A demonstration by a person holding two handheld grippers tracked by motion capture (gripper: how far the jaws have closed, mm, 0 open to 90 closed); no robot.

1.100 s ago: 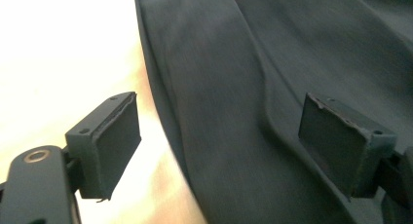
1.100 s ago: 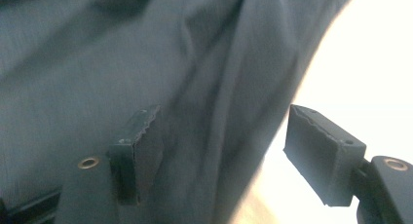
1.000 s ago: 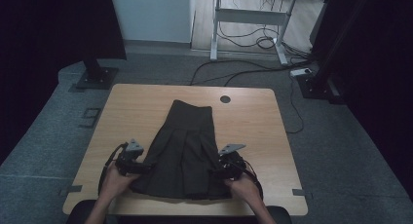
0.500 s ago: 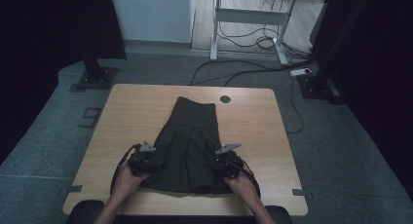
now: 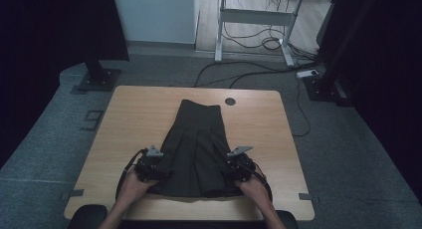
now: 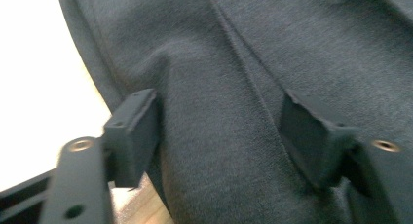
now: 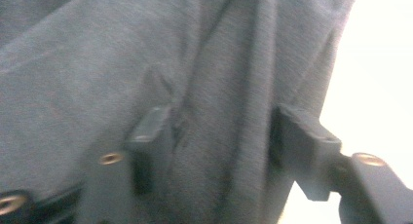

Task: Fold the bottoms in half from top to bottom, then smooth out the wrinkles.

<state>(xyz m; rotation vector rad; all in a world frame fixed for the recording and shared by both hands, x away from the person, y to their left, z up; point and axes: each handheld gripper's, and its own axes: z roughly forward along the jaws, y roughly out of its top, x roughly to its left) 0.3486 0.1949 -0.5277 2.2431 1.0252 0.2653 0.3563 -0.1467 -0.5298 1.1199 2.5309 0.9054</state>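
Your left claw [image 5: 158, 168] and right claw [image 5: 230, 170]: both just opening, fabric folds between parted jaws, no pinch | skirt [image 5: 196, 144]: flat mid-bench, hem at your near edge | bench [image 5: 134, 114]: bare wood either side and beyond the waistband.

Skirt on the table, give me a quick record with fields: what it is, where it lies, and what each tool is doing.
item: dark pleated skirt
lies: flat on the wooden table, waistband at the far end, hem toward the person
left tool: at the skirt's left edge near the hem, jaws have just been opening, fabric bunched between them
right tool: at the right edge near the hem, jaws have just been opening, a fold of fabric between them
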